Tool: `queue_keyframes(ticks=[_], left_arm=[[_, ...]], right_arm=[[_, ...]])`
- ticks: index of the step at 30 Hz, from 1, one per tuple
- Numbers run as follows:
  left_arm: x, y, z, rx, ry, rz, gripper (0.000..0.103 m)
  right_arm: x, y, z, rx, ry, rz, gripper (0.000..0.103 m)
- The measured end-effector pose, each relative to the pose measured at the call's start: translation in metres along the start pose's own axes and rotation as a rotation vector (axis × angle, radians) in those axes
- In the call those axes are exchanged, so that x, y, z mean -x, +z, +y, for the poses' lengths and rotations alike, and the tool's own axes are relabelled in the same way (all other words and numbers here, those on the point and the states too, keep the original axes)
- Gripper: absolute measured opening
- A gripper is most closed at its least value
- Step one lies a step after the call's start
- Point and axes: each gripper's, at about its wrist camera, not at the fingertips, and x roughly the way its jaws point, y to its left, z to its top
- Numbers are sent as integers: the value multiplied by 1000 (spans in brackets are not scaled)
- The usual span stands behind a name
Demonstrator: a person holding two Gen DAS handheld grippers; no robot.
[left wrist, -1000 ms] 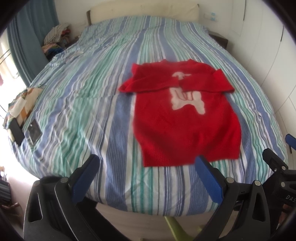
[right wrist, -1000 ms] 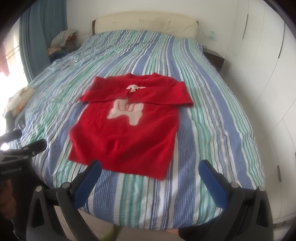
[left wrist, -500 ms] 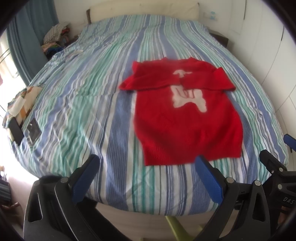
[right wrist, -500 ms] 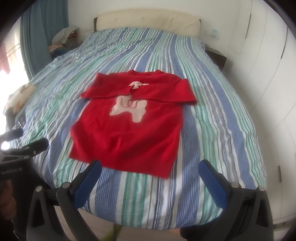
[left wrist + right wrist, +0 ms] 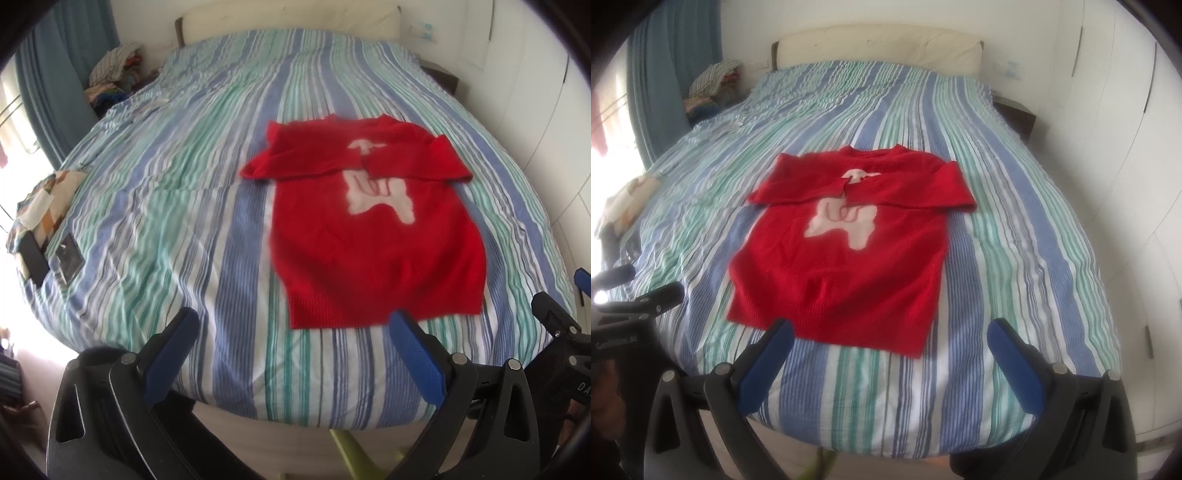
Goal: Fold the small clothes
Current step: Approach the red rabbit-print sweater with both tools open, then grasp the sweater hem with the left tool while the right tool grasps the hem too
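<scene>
Striped bed [image 5: 1015, 258], blue curtain [image 5: 55, 92], white walls [image 5: 1108, 110]

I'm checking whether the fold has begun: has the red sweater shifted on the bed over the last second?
No. The red sweater keeps the same shape and the same stripes of the striped bedspread beneath it; only the cameras drift slightly.

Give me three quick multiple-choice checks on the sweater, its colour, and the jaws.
1. Where does the sweater lie?
A. on the striped bed
B. on the floor
C. on the pillow

2. What colour is it?
A. blue
B. red with a pale animal shape
C. green

3. How do the jaws of the left gripper and right gripper stand?
A. both shut on cloth
B. one shut
C. both open, empty

A: it is spread flat on the cover. B: red knit, pale figure. C: blue pads wide apart, nothing between.
</scene>
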Motion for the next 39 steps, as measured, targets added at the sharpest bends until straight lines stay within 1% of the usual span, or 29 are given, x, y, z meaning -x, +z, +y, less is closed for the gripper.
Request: queue_keyframes(ticks=[14, 25, 31, 34, 37, 39], left_arm=[[-6, -3, 1, -3, 0, 18, 102], [-7, -1, 4, 3, -3, 28, 102], [-13, -1, 17, 29, 6, 42, 102], [-14, -1, 25, 48, -6, 50, 102], [-17, -2, 26, 44, -21, 51, 102], [-23, -4, 26, 33, -52, 51, 102]], right_arm=[[-4, -4, -10, -32, -3, 6, 103], [-3, -1, -9, -28, 0, 6, 103], [-2, 0, -9, -27, -1, 2, 103], [-2, 0, -11, -28, -3, 5, 103], [-2, 1, -12, -29, -4, 5, 103], [-2, 2, -12, -28, -1, 1, 103]])
